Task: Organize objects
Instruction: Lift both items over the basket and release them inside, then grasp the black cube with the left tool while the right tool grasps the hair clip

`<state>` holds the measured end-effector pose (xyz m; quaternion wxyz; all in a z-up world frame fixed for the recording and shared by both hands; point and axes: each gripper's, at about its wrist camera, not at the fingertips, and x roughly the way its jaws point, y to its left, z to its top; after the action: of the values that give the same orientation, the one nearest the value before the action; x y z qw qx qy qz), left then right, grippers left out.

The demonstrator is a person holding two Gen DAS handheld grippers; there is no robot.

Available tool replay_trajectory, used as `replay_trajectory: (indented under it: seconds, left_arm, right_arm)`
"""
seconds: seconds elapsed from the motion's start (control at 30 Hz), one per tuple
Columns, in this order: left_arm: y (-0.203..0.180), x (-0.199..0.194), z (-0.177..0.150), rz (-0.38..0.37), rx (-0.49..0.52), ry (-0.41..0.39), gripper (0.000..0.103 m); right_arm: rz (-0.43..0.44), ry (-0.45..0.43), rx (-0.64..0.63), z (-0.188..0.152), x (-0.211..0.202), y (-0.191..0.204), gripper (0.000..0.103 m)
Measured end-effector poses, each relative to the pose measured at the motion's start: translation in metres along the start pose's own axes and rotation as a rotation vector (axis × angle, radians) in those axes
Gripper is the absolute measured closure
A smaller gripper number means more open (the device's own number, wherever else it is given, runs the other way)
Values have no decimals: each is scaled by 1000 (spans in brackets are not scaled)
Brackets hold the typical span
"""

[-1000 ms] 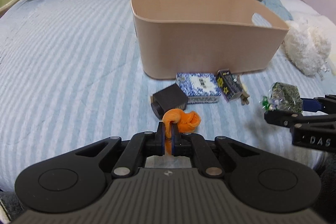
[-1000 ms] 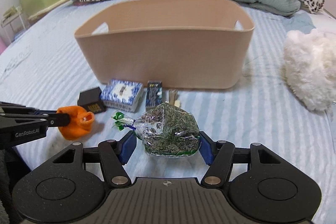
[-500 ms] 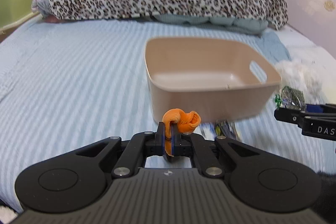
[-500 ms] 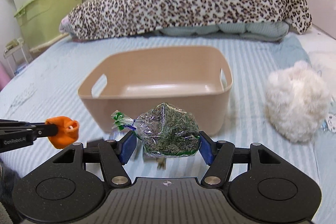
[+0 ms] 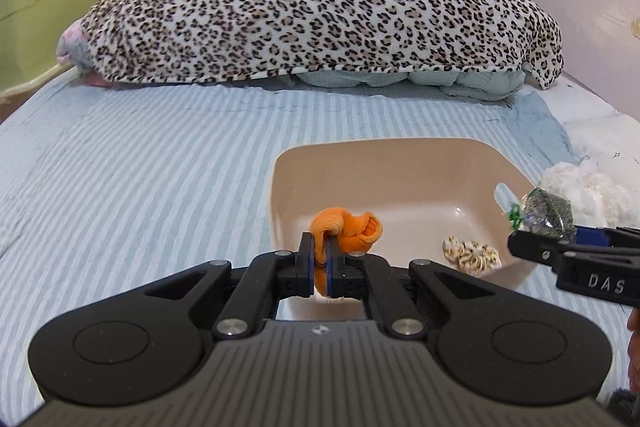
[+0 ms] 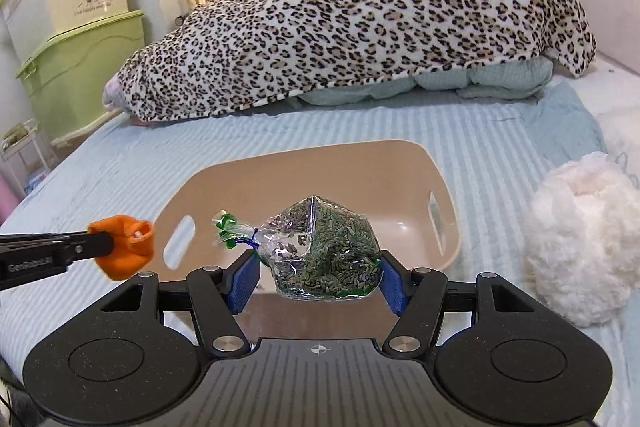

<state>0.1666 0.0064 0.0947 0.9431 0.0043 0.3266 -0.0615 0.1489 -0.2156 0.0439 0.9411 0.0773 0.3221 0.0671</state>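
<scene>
A beige plastic basket (image 5: pixel 276 187) (image 6: pixel 440 179) stands on the striped bed below both grippers. My left gripper (image 5: pixel 318 251) is shut on an orange cloth piece (image 5: pixel 348 227), held above the basket's near left rim; it also shows in the right wrist view (image 6: pixel 124 247). My right gripper (image 6: pixel 320 275) is shut on a clear bag of dried green herbs (image 6: pixel 324 251), held above the basket's near side; the bag also shows in the left wrist view (image 5: pixel 548 211). A leopard-print scrunchie (image 5: pixel 472 255) lies inside the basket.
A white fluffy toy (image 6: pixel 580 235) lies right of the basket. A leopard-print blanket (image 5: pixel 320 11) is piled at the bed's head. Green and cream storage boxes (image 6: pixel 80 67) stand left of the bed.
Both grippers have risen with their loads and moved forward over the basket. The small boxes in front of the basket have dropped out of view. The basket's inside now shows.
</scene>
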Motion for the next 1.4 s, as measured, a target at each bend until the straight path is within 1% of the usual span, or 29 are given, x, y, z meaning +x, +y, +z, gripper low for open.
replay_trajectory:
  seconds: [0.1, 0.2, 0.33, 0.47, 0.53, 0.63, 0.7, 0.77, 0.8, 0.83, 0.87, 0.93, 1.0, 1.07, 1.1, 1.17, 1.3, 1.37, 1.4]
  left_arm:
    - [-9, 19, 9, 9, 17, 5, 97]
    - [-14, 39, 15, 23, 25, 19, 97]
    - [-10, 70, 16, 25, -1, 82, 97]
    - [-4, 97, 10, 69, -8, 126, 97]
    - [-1, 107, 6, 78, -10, 149, 97]
    - [-3, 114, 1, 92, 33, 150, 97]
    - [-7, 112, 1, 96, 68, 150, 96]
    - [-7, 109, 2, 81, 61, 147, 93]
    - [-6, 106, 3, 72, 50, 143, 90]
    - [-5, 103, 5, 67, 42, 140, 83]
    - [-5, 99, 6, 62, 39, 136, 64]
    - [-5, 88, 8, 55, 35, 115, 44]
    - [-6, 74, 11, 34, 37, 99, 40]
    - [-7, 60, 11, 37, 47, 84, 29]
    - [-7, 53, 10, 41, 48, 69, 28]
    - [-4, 39, 8, 37, 46, 57, 27]
    - [2, 19, 1, 28, 40, 64, 25]
    - [4, 10, -5, 25, 49, 69, 21]
    - [5, 6, -9, 22, 53, 71, 20]
  right_arm:
    - [-12, -3, 8, 5, 15, 1, 43]
    - [-13, 13, 24, 11, 32, 0, 43]
    - [-43, 46, 23, 18, 57, 1, 43]
    - [-83, 95, 15, 16, 81, 0, 43]
    - [-106, 122, -14, 13, 92, 1, 43]
    - [-134, 161, -63, 10, 104, 3, 43]
    - [-140, 169, -77, 8, 104, 4, 43]
    - [-134, 169, -73, 9, 101, 4, 41]
    - [-131, 163, -68, 9, 98, 4, 36]
    - [-127, 155, -64, 11, 94, 3, 32]
    - [-122, 147, -61, 13, 90, 3, 33]
    - [-120, 134, -64, 16, 81, 5, 30]
    - [-119, 113, -66, 18, 68, 7, 26]
    - [-116, 96, -63, 22, 55, 7, 23]
    - [-114, 89, -64, 22, 48, 8, 22]
    - [-111, 82, -74, 23, 36, 10, 14]
    - [-110, 81, -102, 17, 13, 12, 10]
    - [-105, 80, -109, 11, 4, 12, 6]
    - [-102, 83, -111, 7, 0, 12, 5]
